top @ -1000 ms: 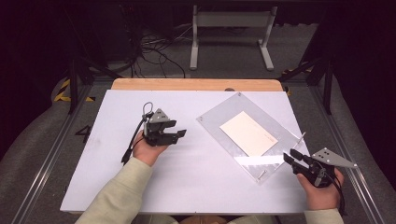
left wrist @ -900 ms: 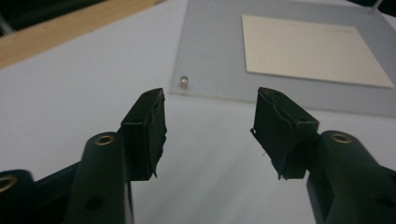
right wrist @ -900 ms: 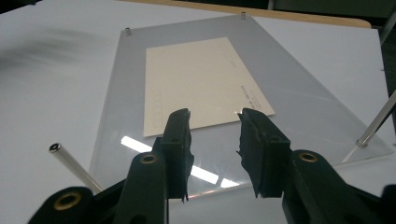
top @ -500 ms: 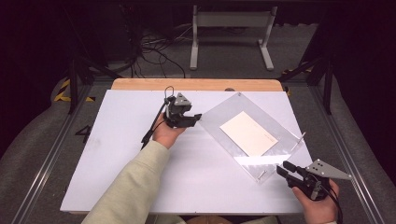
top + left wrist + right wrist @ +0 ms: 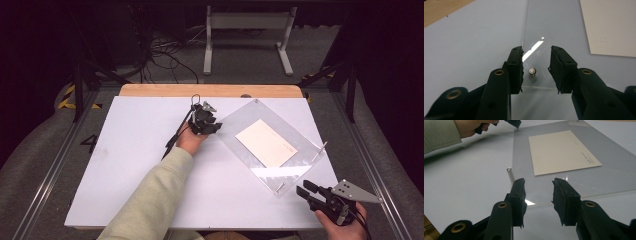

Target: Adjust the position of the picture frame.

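A: Where our left tongs point(image 5: 218, 126) reach the clear plate's point(image 5: 235, 122) corner nearest the worktop's far edge, we note the jaws spread on either side of a small silver post point(image 5: 532, 71). They have just been narrowing, and the pads do not yet touch the post.

B: Agreed. In the left gripper view the post stands between the pads, closer to the left one, with the plate's edge running just beneath.

A: Our right tongs point(image 5: 303, 191) hover at the worktop's point(image 5: 130, 165) near right corner, jaws parted, nothing between them. They point at the plate's nearest corner.

B: Another post point(image 5: 510, 175) rises there, just beside the left pad in the right gripper view, slightly tilted. We cannot tell whether it touches.

A: The plate lies flat and skewed on the right half of the worktop. A cream card point(image 5: 266, 143) sits near its middle.

B: A wooden strip point(image 5: 150, 90) runs along the far edge.
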Motion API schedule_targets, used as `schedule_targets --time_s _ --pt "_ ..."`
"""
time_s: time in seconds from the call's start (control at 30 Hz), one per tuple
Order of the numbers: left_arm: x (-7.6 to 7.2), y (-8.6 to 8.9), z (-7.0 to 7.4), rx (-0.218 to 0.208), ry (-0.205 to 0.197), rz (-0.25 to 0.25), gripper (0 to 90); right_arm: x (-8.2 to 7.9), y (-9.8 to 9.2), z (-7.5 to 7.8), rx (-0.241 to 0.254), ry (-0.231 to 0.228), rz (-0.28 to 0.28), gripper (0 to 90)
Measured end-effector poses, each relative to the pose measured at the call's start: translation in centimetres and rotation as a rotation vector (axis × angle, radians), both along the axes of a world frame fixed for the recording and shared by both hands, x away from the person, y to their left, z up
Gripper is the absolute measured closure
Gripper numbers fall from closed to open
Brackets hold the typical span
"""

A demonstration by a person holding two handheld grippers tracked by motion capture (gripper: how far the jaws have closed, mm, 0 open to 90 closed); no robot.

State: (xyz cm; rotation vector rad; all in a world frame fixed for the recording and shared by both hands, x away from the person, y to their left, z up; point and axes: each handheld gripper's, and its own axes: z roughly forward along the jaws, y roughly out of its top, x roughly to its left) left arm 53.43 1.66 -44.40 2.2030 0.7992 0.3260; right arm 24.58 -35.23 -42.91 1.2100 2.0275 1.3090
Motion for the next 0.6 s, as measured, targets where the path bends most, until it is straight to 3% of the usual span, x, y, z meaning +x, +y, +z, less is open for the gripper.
schedule_targets --time_s 0.07,0.23,0.43,0.6 --pt "0.1 -0.3 -0.5 0.023 -0.012 -0.015 68.7 -0.1 0.0 -0.1 0.004 0.002 -0.001 61.5" --pt "0.3 0.0 -0.7 0.024 -0.022 -0.013 82.7 -0.3 0.0 -0.1 0.01 0.006 0.0 61.2" --pt "-0.4 -0.3 -0.5 0.09 -0.051 -0.027 83.8 -0.3 0.2 0.0 0.008 0.004 0.007 60.5" --pt "-1.9 0.5 -0.2 0.141 -0.052 -0.087 83.8 -0.5 0.0 0.0 0.009 0.0 0.0 59.9"
